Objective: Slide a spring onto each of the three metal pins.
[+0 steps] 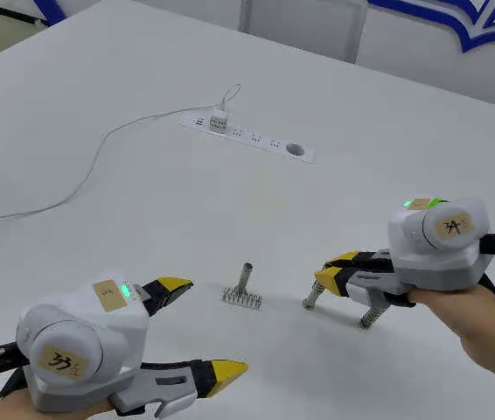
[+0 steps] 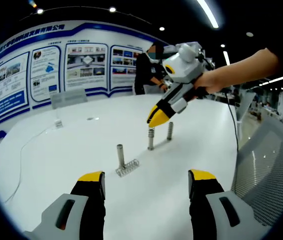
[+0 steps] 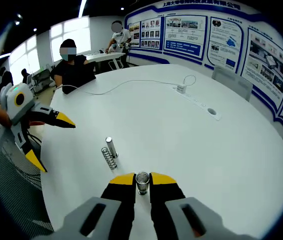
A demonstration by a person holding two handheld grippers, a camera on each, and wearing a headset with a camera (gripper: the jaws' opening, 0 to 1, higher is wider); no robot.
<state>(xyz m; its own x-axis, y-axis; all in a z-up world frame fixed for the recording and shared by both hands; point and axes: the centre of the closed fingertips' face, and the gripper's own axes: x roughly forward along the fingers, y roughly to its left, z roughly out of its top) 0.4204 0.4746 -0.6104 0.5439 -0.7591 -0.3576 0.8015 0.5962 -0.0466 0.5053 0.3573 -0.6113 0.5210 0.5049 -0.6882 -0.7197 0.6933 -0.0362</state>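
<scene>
1. Currently the left tool (image 1: 202, 325) hangs wide open, empty, near the bare pin (image 1: 246, 275).
2. Its spring (image 1: 241, 298) lies on the bench (image 1: 142, 201) touching that pin's foot: this one is left to do.
3. The right tool (image 3: 142, 177) is narrowed about a sprung pin (image 3: 142, 183); the other pin (image 1: 372, 315) looks sprung too, so two seem done.

Bright, even light falls from ceiling strips (image 2: 207, 12) and spots overhead, so the white tabletop (image 1: 142, 219) looks almost washed out. It carries only faint, soft shadows under the pin (image 1: 245, 278) and the right gripper (image 1: 328, 278). Both gripper views bulge, and the wall posters (image 2: 41, 65) bow and go soft at the edges. The spring (image 3: 142, 182) pinched between that gripper's fingers (image 3: 124, 182) looks crisp, while the windows (image 3: 71, 35) glare white.
</scene>
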